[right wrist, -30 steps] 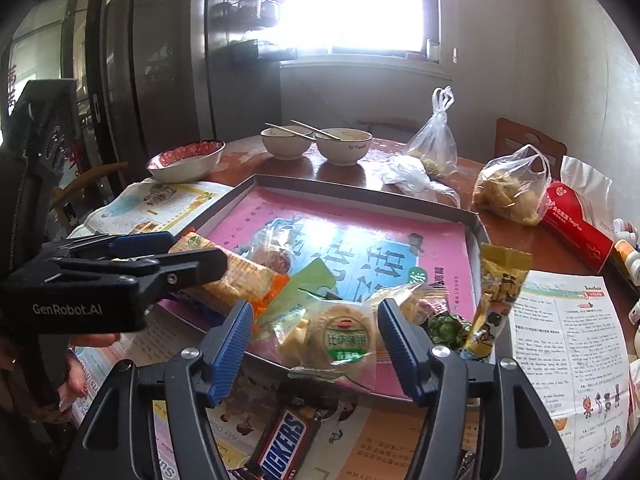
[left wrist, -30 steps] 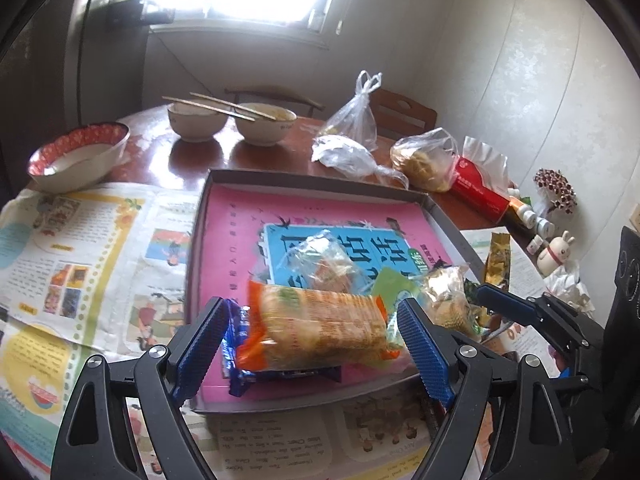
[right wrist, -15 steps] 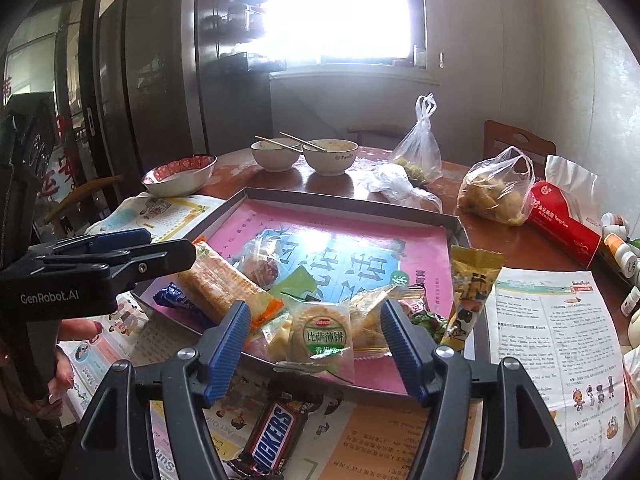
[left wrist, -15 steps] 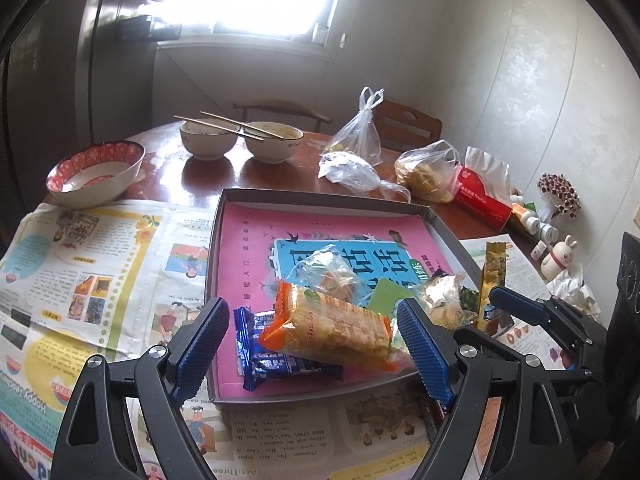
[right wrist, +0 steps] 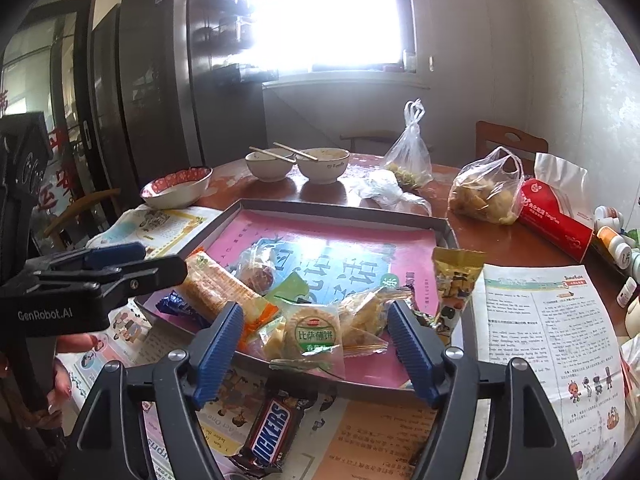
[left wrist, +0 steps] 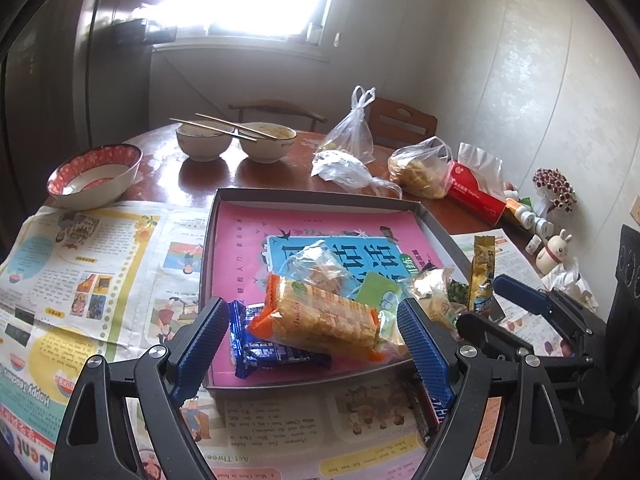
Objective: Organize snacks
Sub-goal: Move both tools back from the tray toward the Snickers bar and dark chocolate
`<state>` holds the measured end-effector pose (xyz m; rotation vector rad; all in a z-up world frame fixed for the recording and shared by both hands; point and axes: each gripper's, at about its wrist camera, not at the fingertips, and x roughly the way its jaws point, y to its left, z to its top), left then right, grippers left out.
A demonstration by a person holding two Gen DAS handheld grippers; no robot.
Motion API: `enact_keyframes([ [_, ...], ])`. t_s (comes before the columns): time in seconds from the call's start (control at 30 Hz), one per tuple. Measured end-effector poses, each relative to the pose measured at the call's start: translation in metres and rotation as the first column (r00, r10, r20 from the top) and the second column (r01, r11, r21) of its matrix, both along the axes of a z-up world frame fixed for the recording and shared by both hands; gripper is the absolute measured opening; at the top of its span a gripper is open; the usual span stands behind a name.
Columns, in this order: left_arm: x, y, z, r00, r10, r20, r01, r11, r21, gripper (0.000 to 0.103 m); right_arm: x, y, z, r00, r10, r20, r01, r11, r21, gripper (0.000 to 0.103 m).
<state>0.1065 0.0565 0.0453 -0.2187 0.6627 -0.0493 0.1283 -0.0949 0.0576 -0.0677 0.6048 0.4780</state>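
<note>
Both tongs tilt down over the near edge of the grey tray (left wrist: 436, 232), the left tongs (left wrist: 312, 334) released and gripping nothing, the right tongs (right wrist: 316, 340) spreading wider around a round biscuit packet (right wrist: 314, 336) untouched, the Snickers bar (right wrist: 272, 432) lying outside on the newspaper-covered surface (right wrist: 548, 320).

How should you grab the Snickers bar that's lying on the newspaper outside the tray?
Probably best to grip the Snickers bar across its narrow middle, one finger on each long edge, coming down from above. It lies flat on the newspaper just in front of the tray, slanted, so the right gripper, whose fingers are opening with nothing between them, would need to turn to match.
</note>
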Motion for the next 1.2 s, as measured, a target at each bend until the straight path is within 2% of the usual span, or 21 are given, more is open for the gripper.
enact_keyframes([
  [1.2, -0.026, -0.043, 0.016, 0.996, -0.090, -0.003, 0.090, 0.996, 0.023, 0.087, -0.022, -0.062, 0.029, 0.995, -0.091, 0.038, 0.086, 0.990, 0.107, 0.082],
])
